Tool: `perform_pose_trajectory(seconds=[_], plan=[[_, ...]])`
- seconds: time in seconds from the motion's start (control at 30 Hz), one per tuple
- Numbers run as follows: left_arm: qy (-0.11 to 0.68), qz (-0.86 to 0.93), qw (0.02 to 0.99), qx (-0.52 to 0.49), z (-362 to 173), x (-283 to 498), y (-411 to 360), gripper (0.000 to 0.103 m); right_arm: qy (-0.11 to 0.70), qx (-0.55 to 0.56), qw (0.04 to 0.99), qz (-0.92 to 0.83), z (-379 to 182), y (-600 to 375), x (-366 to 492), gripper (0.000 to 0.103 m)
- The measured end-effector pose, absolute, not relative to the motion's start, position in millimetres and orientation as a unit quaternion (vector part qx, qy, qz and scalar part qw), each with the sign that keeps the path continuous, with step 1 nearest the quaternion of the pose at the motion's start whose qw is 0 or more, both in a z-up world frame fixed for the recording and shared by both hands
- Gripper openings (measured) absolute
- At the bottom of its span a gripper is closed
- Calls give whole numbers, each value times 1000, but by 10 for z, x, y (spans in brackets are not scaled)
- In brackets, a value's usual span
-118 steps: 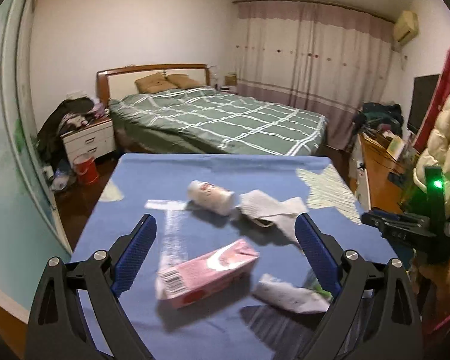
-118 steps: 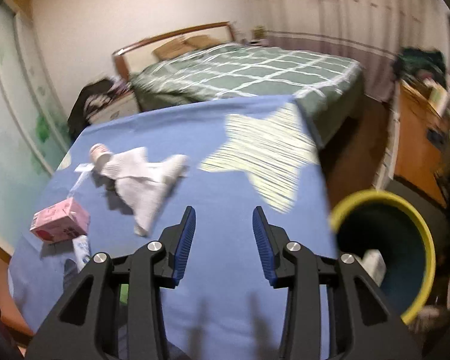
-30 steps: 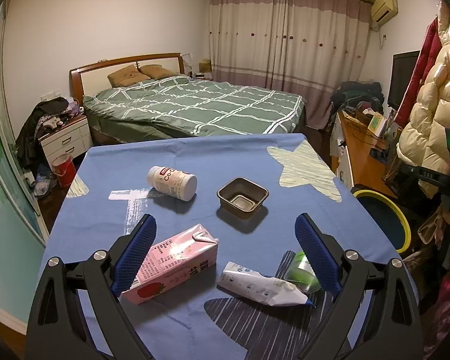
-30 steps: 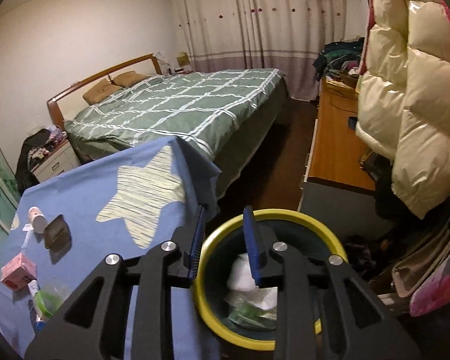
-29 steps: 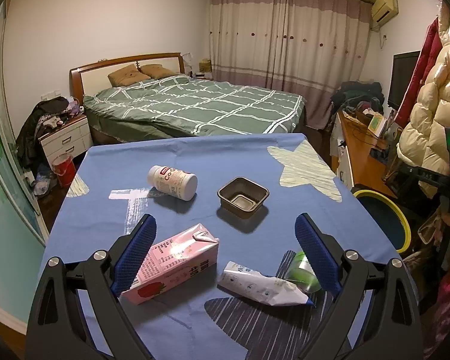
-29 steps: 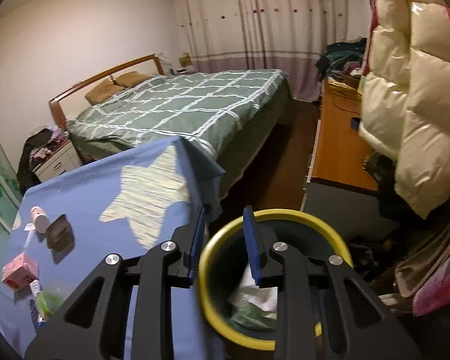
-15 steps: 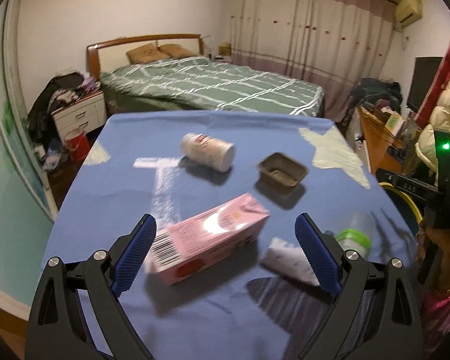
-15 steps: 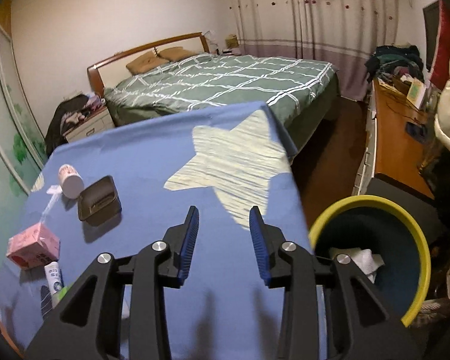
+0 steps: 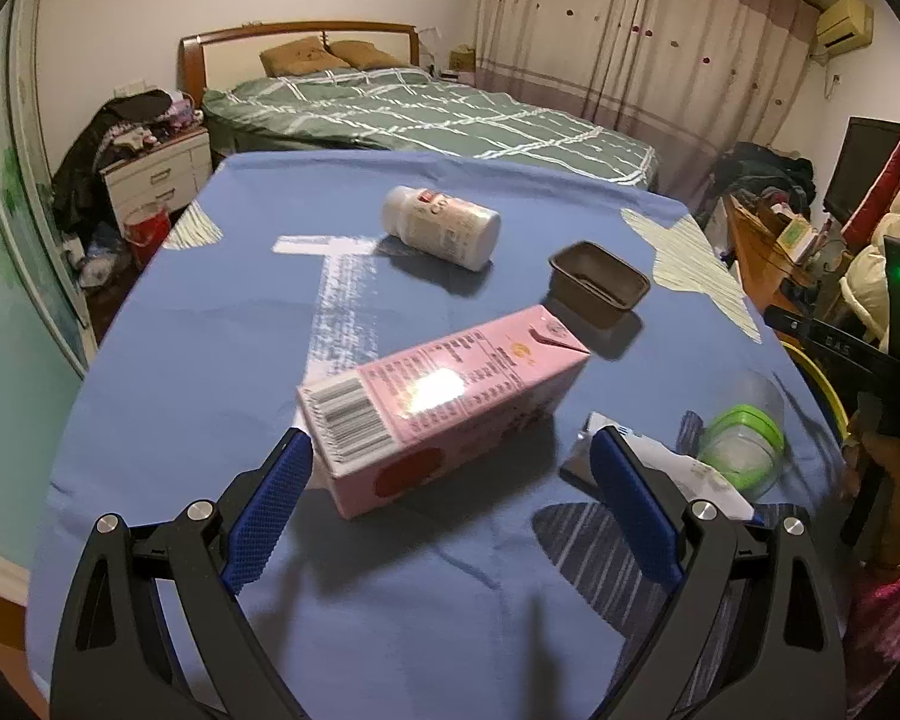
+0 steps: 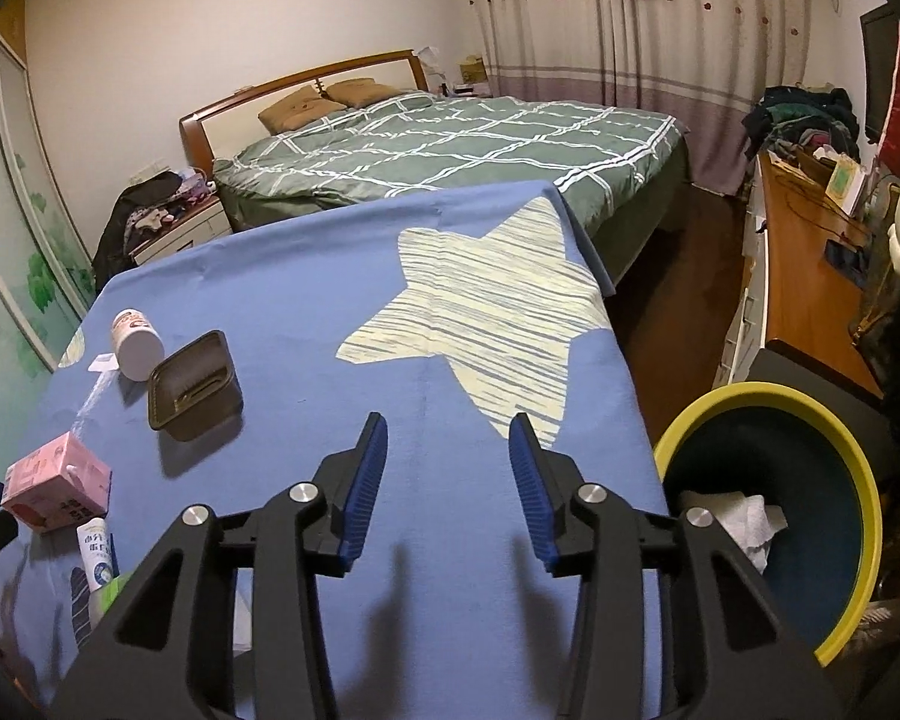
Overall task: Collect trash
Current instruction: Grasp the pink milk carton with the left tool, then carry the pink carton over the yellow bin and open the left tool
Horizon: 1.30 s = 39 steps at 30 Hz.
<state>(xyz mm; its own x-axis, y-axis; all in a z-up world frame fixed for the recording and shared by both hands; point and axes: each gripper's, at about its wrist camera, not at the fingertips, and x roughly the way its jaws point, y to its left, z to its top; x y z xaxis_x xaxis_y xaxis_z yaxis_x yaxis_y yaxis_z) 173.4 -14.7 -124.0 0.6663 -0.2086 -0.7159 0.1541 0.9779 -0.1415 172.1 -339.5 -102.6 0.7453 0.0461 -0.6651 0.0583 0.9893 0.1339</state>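
Note:
A pink carton (image 9: 444,396) lies on the blue tablecloth (image 9: 210,348), its near end between the tips of my open left gripper (image 9: 450,456). Behind it lie a white bottle (image 9: 441,227) and a dark plastic tray (image 9: 599,283). A white tube (image 9: 678,474) and a clear cup with a green lid (image 9: 744,438) lie to its right. My right gripper (image 10: 447,438) is open and empty above the cloth (image 10: 306,312). In its view the carton (image 10: 57,480), tray (image 10: 193,383) and bottle (image 10: 137,336) lie far left. A yellow-rimmed bin (image 10: 768,402) holding white paper (image 10: 744,519) stands right.
A bed with a green checked cover (image 9: 426,114) stands beyond the table. A white nightstand (image 9: 150,174) and a red bucket (image 9: 147,225) are at the left. A wooden desk (image 10: 804,276) runs along the right wall. The table's right edge drops off beside the bin.
My left gripper has moved down and forward onto the pink carton's near end. My right gripper has come from over the bin back over the table, slightly wider. The crumpled tissue has gone from the table.

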Motion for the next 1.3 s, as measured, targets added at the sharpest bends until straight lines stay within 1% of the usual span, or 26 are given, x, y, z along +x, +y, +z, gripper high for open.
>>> perform_pose_trajectory(seconds=[0.17, 0.3, 0.47, 0.6, 0.63, 0.7, 0.87, 1.07, 1.13, 1.2, 1.27, 1.3], plan=[[405, -144, 902, -43, -1229, 1681, -364, 92, 354, 80, 932, -1, -1015, -3411, 1714, 41], [413, -201, 888, -29, -1216, 1598, -659, 92, 351, 83, 933, 1, -1003, -3417, 1703, 41], [389, -180, 903, -19, -1054, 1562, -622, 92, 349, 88, 933, 3, -992, -3433, 1689, 41], [394, -153, 906, -5, -1083, 1700, -558, 91, 345, 92, 934, 5, -979, -3449, 1675, 42], [397, -152, 905, -4, -1109, 1734, -531, 89, 345, 92, 934, 5, -979, -3451, 1675, 42], [407, -153, 901, -8, -1183, 1803, -505, 83, 345, 94, 934, 4, -979, -3464, 1674, 42], [422, -157, 893, -25, -1352, 1949, -472, 78, 347, 94, 933, 4, -980, -3475, 1677, 42], [422, -159, 892, -38, -1415, 2097, -438, 75, 349, 93, 932, 4, -990, -3474, 1684, 42], [423, -160, 891, -37, -1432, 2132, -457, 70, 351, 93, 932, 5, -993, -3469, 1687, 42], [427, -161, 889, -35, -1459, 2170, -477, 58, 352, 92, 932, 6, -997, -3469, 1685, 42], [429, -161, 888, -34, -1473, 2179, -489, 54, 352, 92, 931, 6, -998, -3465, 1683, 42], [428, -161, 889, -32, -1476, 2180, -497, 50, 352, 93, 931, 6, -998, -3462, 1680, 42]])
